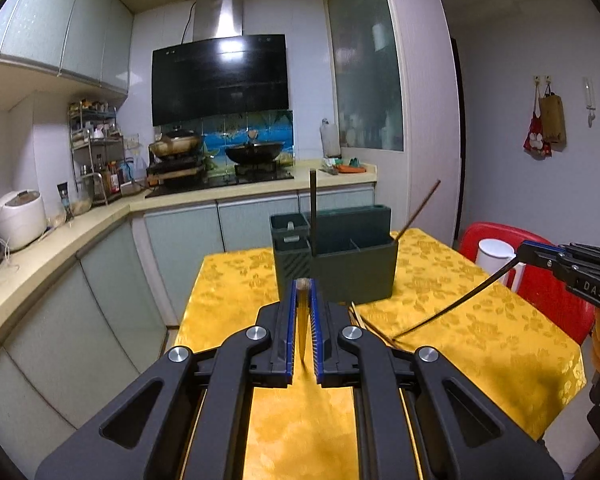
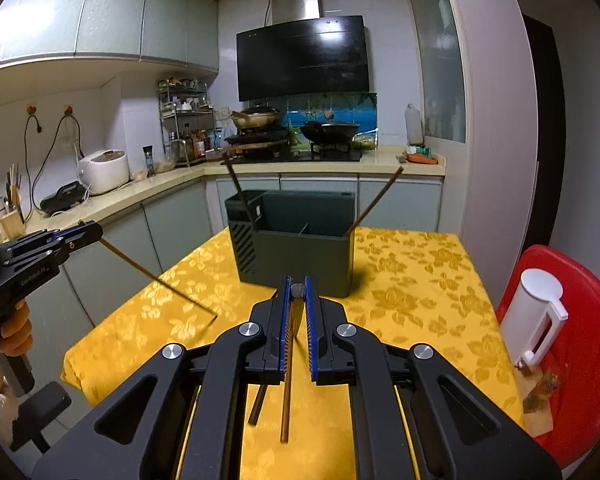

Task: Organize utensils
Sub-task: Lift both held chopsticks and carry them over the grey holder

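A dark green utensil holder (image 1: pixel 342 258) (image 2: pixel 300 250) stands on the yellow tablecloth (image 1: pixel 460 320). Two dark chopsticks lean in it, one at its left (image 1: pixel 313 208) (image 2: pixel 236 186) and one at its right (image 1: pixel 420 208) (image 2: pixel 376 200). My left gripper (image 1: pixel 303 286) is shut on a chopstick; it shows from the right wrist view (image 2: pixel 86 232) with the chopstick (image 2: pixel 156 278) slanting down to the cloth. My right gripper (image 2: pixel 298 286) is shut on another chopstick (image 2: pixel 287 380); in the left wrist view (image 1: pixel 526 250) its chopstick (image 1: pixel 456 300) slants down to the table.
More chopsticks lie on the cloth near the grippers (image 1: pixel 364 324) (image 2: pixel 258 404). A red chair (image 2: pixel 556 360) with a white jug (image 2: pixel 534 316) stands right of the table. Kitchen counter (image 1: pixel 40 248), rice cooker (image 1: pixel 18 218) and stove (image 1: pixel 220 178) lie behind and left.
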Tool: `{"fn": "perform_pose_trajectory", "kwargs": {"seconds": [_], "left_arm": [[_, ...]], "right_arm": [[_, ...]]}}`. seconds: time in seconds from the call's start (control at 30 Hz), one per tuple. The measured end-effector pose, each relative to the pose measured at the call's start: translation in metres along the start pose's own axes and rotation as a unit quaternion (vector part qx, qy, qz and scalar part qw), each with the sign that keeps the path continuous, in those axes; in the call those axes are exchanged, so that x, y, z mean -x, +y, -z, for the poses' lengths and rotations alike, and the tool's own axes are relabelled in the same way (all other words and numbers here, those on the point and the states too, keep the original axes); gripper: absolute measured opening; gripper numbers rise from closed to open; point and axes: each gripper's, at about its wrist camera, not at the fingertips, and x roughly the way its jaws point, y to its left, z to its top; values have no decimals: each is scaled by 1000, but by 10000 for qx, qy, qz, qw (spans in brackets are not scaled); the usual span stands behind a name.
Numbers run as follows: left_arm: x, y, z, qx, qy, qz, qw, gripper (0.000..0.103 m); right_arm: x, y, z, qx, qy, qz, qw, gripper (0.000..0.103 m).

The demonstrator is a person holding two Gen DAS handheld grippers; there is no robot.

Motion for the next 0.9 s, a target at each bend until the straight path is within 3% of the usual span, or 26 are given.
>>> {"fn": "perform_pose_trajectory", "kwargs": {"seconds": [0.5,0.73,0.9], "left_arm": [[-28,6,-45,-119,119,98,9998,6],[-36,4,-69,-194,163,203,9995,6],[-37,-2,-99,-325,44,240,9992,6]], "right_arm": [[-37,-31,-63,-308,480,105,9983,8],[-39,-31,-83,-164,531,189,9983,8],[-34,-33,-110,-41,342,323,9989,8]]}}
